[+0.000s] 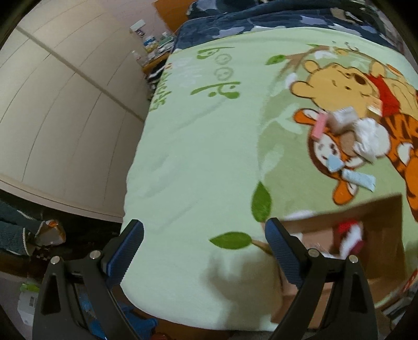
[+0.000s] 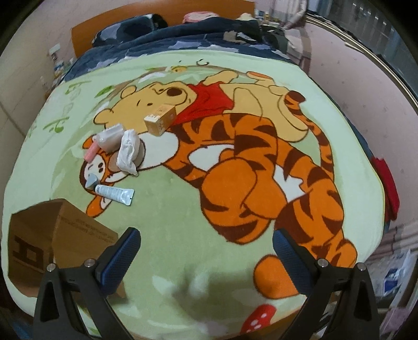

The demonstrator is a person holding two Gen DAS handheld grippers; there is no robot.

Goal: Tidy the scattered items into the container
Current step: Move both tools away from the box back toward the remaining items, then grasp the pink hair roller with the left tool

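A brown cardboard box [image 2: 62, 230] stands open at the bed's near left; in the left wrist view the box [image 1: 378, 235] holds a red and white item [image 1: 348, 236]. Scattered on the green cartoon blanket [image 2: 167, 230]: a white tube [image 2: 115, 193], a blue-grey piece [image 2: 91, 181], a crumpled white cloth [image 2: 128, 151], a pink bar [image 2: 91, 153], a clear packet [image 2: 109, 137] and a small tan carton [image 2: 160, 121]. My left gripper [image 1: 203, 251] is open and empty, left of the box. My right gripper [image 2: 206, 253] is open and empty, above the blanket's near part.
A dark blue quilt [image 2: 183, 36] and an orange headboard [image 2: 109, 23] lie at the far end. White wardrobe doors [image 1: 65, 104] stand left of the bed. Clutter lies on the floor [image 1: 49, 235] at the left. A red cloth [image 2: 386, 180] hangs at the right edge.
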